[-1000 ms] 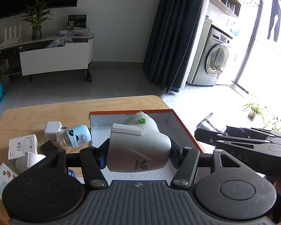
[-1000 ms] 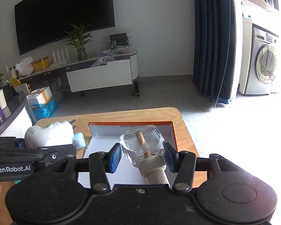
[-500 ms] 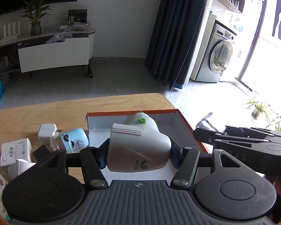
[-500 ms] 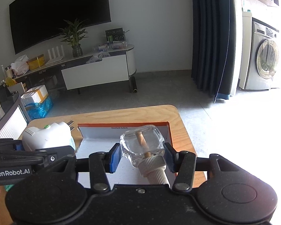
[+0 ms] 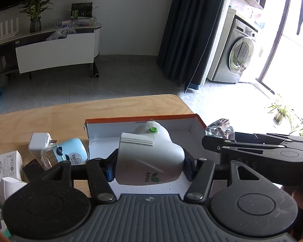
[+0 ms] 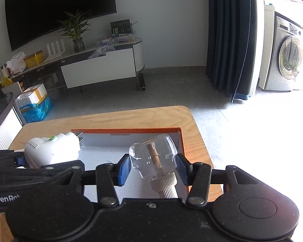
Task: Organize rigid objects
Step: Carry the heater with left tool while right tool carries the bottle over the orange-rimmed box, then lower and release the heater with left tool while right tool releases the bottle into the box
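Clutter first, far left of the light wooden surface: a white printed carton, a white cube charger with metal prongs and a pale blue plastic device with a barcode sticker are seen lying just beside the orange-rimmed white cardboard box, none of them in it yet.

Next over, the left hand-held gripper is clamped on a white plastic plug-in vaporizer with a green button, held over the box's left half. It's gripped across its wide body, blue pads pressed on both flanks. The shell is judged stiff, hollow and light, but smooth and rounded, so some slip could be expected if squeezed near the tapered end; the flat middle is probably the best spot, with the prongs kept clear of the box wall when it's lowered.

Further right, a clear glass refill bottle with a ribbed cream cap and a wick inside is pinched by the right hand-held gripper, held over the right part of the box with the cap pointing back toward the camera. Glass is guessed, so it'd be hard, slick and breakable, maybe with liquid inside. It's held at the shoulders; a gentle set-down is advised rather than a drop.
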The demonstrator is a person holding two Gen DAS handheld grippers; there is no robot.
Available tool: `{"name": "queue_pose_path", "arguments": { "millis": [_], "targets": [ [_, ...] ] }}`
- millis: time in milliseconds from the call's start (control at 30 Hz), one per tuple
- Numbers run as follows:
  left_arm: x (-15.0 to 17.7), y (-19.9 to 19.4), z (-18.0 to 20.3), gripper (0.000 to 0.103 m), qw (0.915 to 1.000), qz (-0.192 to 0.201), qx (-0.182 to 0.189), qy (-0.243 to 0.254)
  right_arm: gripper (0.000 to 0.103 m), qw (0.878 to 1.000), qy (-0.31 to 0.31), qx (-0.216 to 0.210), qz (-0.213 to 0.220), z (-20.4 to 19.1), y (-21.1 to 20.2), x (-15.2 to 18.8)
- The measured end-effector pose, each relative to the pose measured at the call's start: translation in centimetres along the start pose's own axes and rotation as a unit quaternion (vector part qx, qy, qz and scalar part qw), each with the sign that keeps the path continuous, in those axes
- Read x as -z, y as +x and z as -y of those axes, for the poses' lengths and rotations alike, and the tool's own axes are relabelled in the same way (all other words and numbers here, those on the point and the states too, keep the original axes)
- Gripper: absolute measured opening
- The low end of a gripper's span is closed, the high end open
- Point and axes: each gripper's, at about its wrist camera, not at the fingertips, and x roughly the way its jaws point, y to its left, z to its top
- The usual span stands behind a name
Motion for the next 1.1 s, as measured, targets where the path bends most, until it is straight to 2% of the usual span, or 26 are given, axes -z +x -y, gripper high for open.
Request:
{"name": "queue_pose_path", "arguments": {
  "millis": [367, 433, 533, 733, 767, 800, 833, 933, 1100],
  "targets": [
    [-0.5, 2.0, -1.0, 0.061, 0.9997, -0.018, -0.004, -0.015, 0.061, 1.000, -0.004, -0.008, -0.020, -0.3, 4.1, -1.3],
    [-0.7, 2.4, -1.0, 0.061, 0.9997, -0.020, -0.003, -0.014, 0.062, 1.000, -0.003, -0.006, -0.009, -0.3, 4.3, -1.7],
    [-0.9, 3.0, -0.7, 0.061, 0.9996, -0.025, -0.001, -0.014, 0.063, 1.000, 0.002, -0.010, 0.011, -0.1, 3.5, -1.9],
    [-1.2, 4.5, -0.3, 0.062, 0.9992, -0.031, 0.012, -0.022, 0.068, 0.999, 0.003, 0.010, 0.043, 1.1, 0.9, -1.9],
    [-1.3, 4.6, -0.3, 0.063, 0.9992, -0.028, 0.010, -0.027, 0.069, 0.999, 0.003, 0.013, 0.046, 1.2, 0.5, -1.9],
    [-1.4, 4.5, -0.2, 0.072, 0.9992, -0.025, 0.010, -0.028, 0.070, 0.999, 0.003, 0.016, 0.048, 1.3, 0.3, -2.0],
    [-1.5, 4.2, -0.1, 0.075, 0.9992, -0.021, 0.012, -0.030, 0.071, 0.999, 0.004, 0.017, 0.047, 1.4, 0.0, -1.9],
    [-1.5, 3.2, 0.1, 0.076, 0.9994, -0.017, 0.014, -0.025, 0.072, 0.999, 0.008, 0.016, 0.049, 1.5, -0.8, -1.7],
    [-1.2, 1.3, 0.0, 0.080, 0.9994, -0.023, -0.010, -0.022, 0.078, 0.999, 0.008, 0.016, 0.049, 1.0, -2.0, -1.1]
  ]
}}
